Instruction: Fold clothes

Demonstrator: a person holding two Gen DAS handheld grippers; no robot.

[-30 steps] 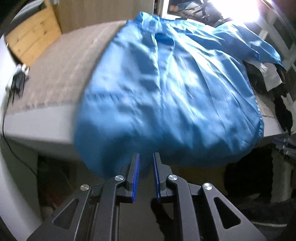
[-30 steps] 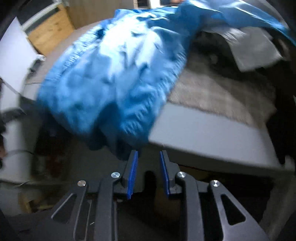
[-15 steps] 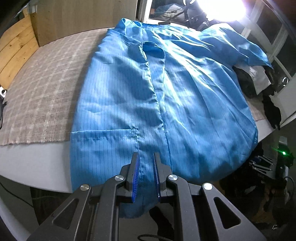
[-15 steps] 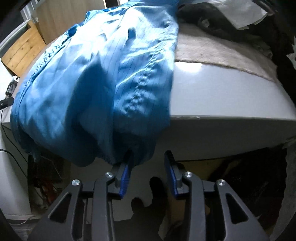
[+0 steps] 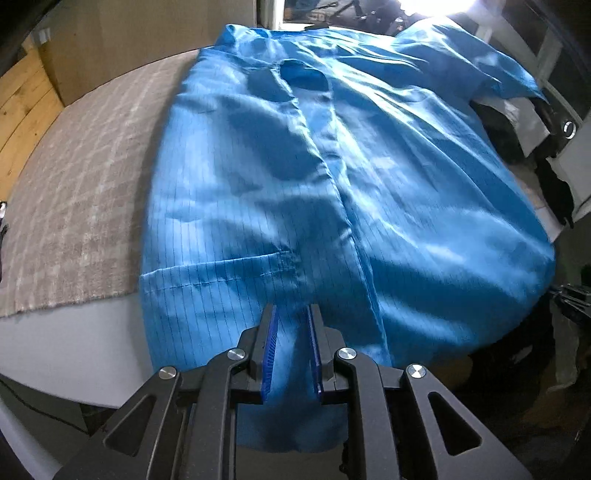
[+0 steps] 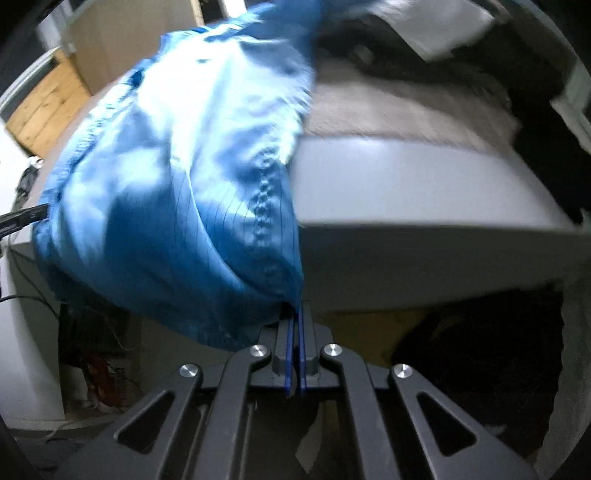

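Gripping the hem, the left tongs have the bottom edge of the blue shirt between their blue pads, which stand a little apart with cloth bunched in the gap and a flap hanging down below them. Over on the other side, the right tongs are pinched right together on the shirt's corner, at the side seam, with just a sliver of fabric showing between the pads.

Just past the left tongs the shirt drapes over the near edge of the grey table. Beyond that it lies front up, button strip running away from the tongs, a stitched pocket line off to their left. To the left of the shirt a checked mat covers the tabletop.

Ahead of the right tongs the cloth balloons up and to the left, blurred, with bare table to the right. Further back, dark clothes and a white cloth lie piled at the far right.
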